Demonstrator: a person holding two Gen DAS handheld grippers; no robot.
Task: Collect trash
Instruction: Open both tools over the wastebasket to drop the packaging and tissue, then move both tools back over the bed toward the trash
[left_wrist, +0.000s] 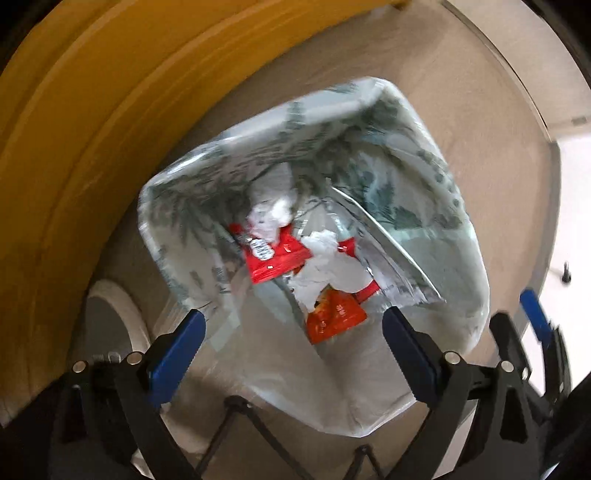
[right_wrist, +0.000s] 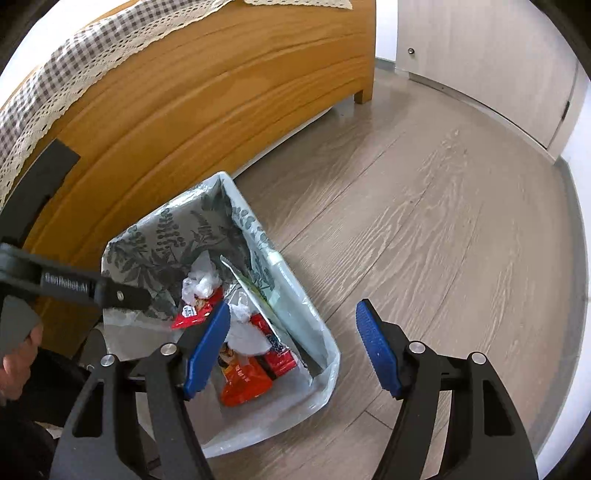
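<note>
A small bin lined with a leaf-print plastic bag (left_wrist: 436, 206) (right_wrist: 314, 325) stands on the wood floor beside a wooden bed frame. Inside lie red snack wrappers (left_wrist: 275, 254) (right_wrist: 192, 314), an orange wrapper (left_wrist: 334, 319) (right_wrist: 243, 384), crumpled white tissue (left_wrist: 273, 206) (right_wrist: 201, 280) and a flat silver pouch (left_wrist: 388, 236). My left gripper (left_wrist: 291, 332) is open and empty, right above the bin's near rim. My right gripper (right_wrist: 291, 347) is open and empty above the bin's right side. The left gripper's body (right_wrist: 74, 286) shows at the left of the right wrist view.
The wooden bed frame (right_wrist: 207, 99) with a checked, lace-edged cover (right_wrist: 74, 55) stands just behind the bin. A round grey and white object (left_wrist: 110, 325) sits on the floor left of the bin. A pale cabinet wall (right_wrist: 480, 55) stands at the far right.
</note>
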